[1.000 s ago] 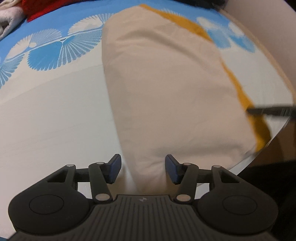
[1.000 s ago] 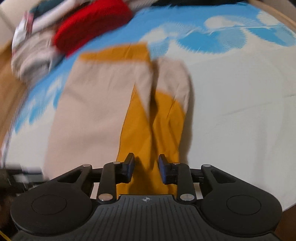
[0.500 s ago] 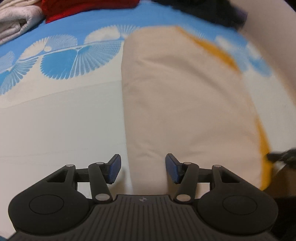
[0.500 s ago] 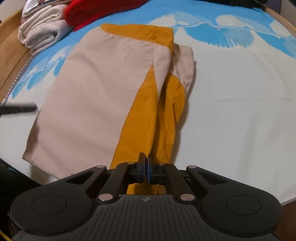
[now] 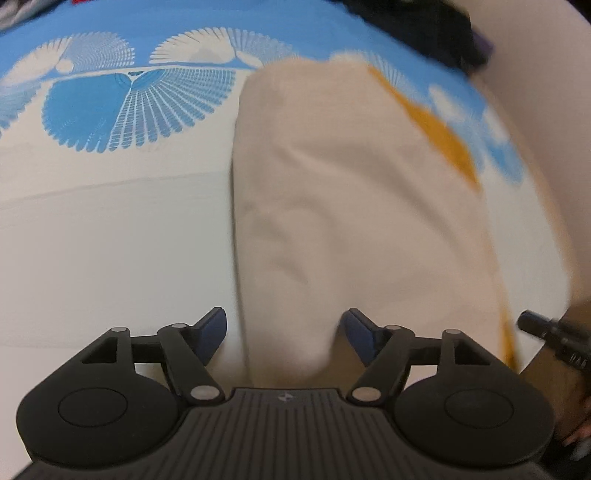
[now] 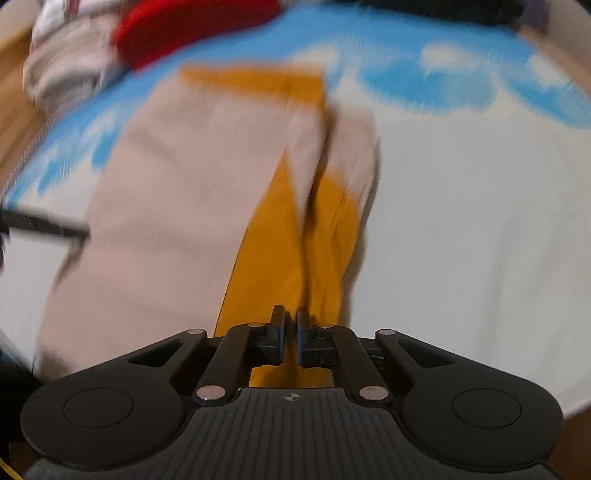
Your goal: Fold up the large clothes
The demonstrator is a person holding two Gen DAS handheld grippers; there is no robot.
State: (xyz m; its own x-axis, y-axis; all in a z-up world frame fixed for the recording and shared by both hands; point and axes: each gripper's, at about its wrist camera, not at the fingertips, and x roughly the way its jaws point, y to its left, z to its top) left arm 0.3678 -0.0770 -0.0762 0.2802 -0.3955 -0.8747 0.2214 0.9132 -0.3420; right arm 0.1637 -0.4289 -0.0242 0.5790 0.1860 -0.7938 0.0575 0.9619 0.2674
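The bed (image 5: 92,240), covered in a white sheet with blue fan prints, is carrying the beige and mustard garment (image 6: 184,206), which is lying lengthwise near its front edge. Judging by the layers, the garment is already folded in from its sides into a long narrow panel, with a mustard strip doubled along its right edge; a crosswise fold looks like what is left, and it is not yet done. A red item (image 6: 184,26) and pale folded laundry (image 6: 62,66) are sitting at the far end of the bed, well apart from the work.

The right hand-held gripper (image 6: 290,332) is reaching low over the near hem, its jaws nearly closed with a thin gap, pinching the mustard edge between them as far as the blur allows. The left hand-held gripper (image 5: 282,332) is spread wide, straddling the near beige corner (image 5: 291,347) without clamping it. Both views are motion-blurred.
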